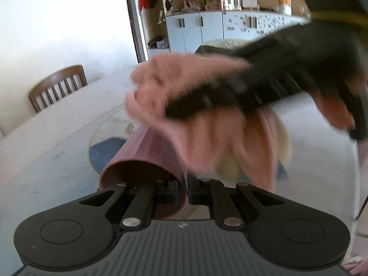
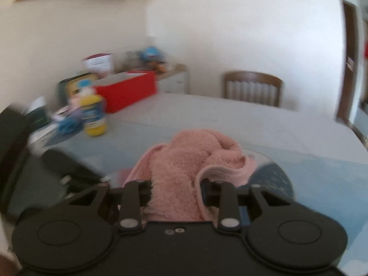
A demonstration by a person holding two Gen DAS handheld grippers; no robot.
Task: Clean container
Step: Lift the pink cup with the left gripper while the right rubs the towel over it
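Gripping ribbed pink container [image 1: 147,151] rim: left claw [image 1: 181,192]; right claw [image 2: 176,189] clamped on fluffy pink cloth [image 2: 191,158].

Fluffy pink cloth [image 2: 184,161], ribbed mauve container [image 1: 142,151]

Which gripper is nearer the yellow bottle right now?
Right, as far as the views show. The yellow bottle stands ahead and left of the right gripper, which clamps the pink cloth. The left gripper grips the pink container; no bottle shows there.
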